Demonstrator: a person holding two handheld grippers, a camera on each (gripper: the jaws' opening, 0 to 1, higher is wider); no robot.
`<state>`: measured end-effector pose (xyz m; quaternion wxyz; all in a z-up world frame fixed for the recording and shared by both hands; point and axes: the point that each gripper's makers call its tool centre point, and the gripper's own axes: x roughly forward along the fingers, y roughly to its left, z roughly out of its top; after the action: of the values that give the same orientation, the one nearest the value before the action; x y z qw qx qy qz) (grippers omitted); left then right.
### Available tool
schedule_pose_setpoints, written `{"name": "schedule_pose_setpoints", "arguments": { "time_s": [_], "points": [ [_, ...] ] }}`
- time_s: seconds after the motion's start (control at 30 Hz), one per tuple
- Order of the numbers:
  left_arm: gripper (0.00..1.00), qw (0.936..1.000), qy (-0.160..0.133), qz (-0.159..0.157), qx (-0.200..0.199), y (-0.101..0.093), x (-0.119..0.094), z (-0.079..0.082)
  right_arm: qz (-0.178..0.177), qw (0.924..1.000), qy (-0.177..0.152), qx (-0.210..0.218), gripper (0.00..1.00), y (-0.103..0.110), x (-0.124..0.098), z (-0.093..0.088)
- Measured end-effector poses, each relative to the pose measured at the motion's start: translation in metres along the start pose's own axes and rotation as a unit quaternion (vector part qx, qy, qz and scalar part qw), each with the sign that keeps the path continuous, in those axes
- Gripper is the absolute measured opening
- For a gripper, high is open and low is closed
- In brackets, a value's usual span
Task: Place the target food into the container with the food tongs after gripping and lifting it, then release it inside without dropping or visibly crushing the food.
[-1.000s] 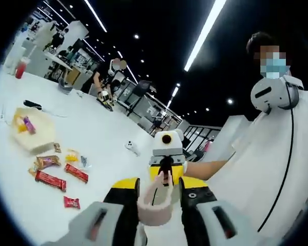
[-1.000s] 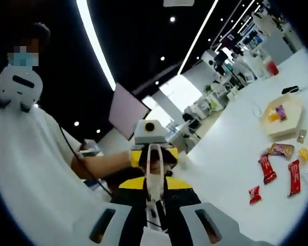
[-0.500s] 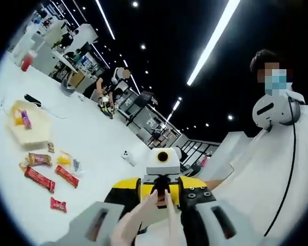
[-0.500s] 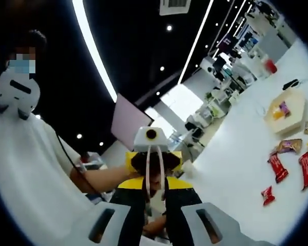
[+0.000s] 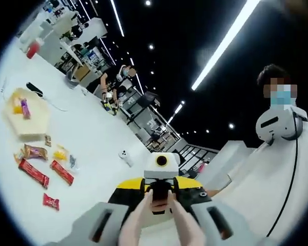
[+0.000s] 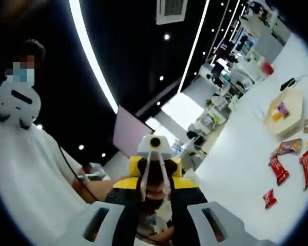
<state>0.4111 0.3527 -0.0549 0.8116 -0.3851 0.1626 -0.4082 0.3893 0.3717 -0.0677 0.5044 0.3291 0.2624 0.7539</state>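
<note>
Snack packets [image 5: 46,171] lie untouched on the white desk [image 5: 92,138] beside the tan container [image 5: 23,115] — nothing is moved yet, as both grippers' fingers jointly clasp pale food tongs [image 6: 153,171] aloft.

Your container [image 5: 24,119], a pale, shallow, angular tray, lies flat on the white counter [image 5: 92,138] with a yellow piece and a purple-wrapped piece already inside. Just beside the container you have loose snacks: a brown packet [image 5: 35,152], yellow sweets [image 5: 60,154], two long red bars [image 5: 33,173] and, farthest from it, a small red packet [image 5: 50,201]. Your pale tongs [image 6: 154,171] stand with arms slightly parted.
</note>
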Motion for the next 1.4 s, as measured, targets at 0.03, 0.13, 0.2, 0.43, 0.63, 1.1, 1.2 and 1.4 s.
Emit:
{"name": "schedule_pose_setpoints", "arguments": {
  "time_s": [0.03, 0.13, 0.2, 0.43, 0.63, 1.1, 1.2, 1.4],
  "points": [
    [0.23, 1.0, 0.001, 0.002, -0.009, 0.001, -0.001, 0.0, 0.003, 1.0, 0.002, 0.009, 0.28, 0.0, 0.001, 0.0],
    [0.24, 0.9999, -0.003, 0.007, -0.01, 0.001, -0.002, 0.002, 0.004, 0.9996, -0.001, 0.027, 0.3, -0.003, -0.004, 0.0],
    [0.24, 0.9992, -0.031, 0.023, 0.005, 0.005, -0.008, 0.013, -0.012, 0.9994, -0.004, 0.032, 0.31, -0.01, -0.012, 0.001],
    [0.26, 0.9989, -0.041, 0.021, -0.002, -0.001, -0.009, 0.02, -0.012, 0.9997, -0.021, 0.006, 0.47, -0.007, -0.014, 0.021],
    [0.24, 0.9981, -0.043, 0.043, -0.007, 0.012, 0.004, 0.018, 0.004, 0.9999, -0.007, 0.015, 0.27, -0.004, -0.008, 0.015],
    [0.2, 0.9959, -0.044, 0.033, -0.072, 0.017, 0.007, 0.013, -0.003, 0.9917, -0.111, 0.065, 0.08, -0.019, -0.012, 0.03],
    [0.21, 0.9941, -0.038, 0.037, -0.094, 0.022, 0.003, 0.013, -0.008, 0.9875, -0.136, 0.08, 0.08, -0.025, -0.014, 0.041],
    [0.16, 0.9922, -0.043, 0.048, -0.107, 0.03, -0.001, 0.017, -0.014, 0.9878, -0.138, 0.071, 0.08, -0.028, -0.014, 0.049]
  ]
}}
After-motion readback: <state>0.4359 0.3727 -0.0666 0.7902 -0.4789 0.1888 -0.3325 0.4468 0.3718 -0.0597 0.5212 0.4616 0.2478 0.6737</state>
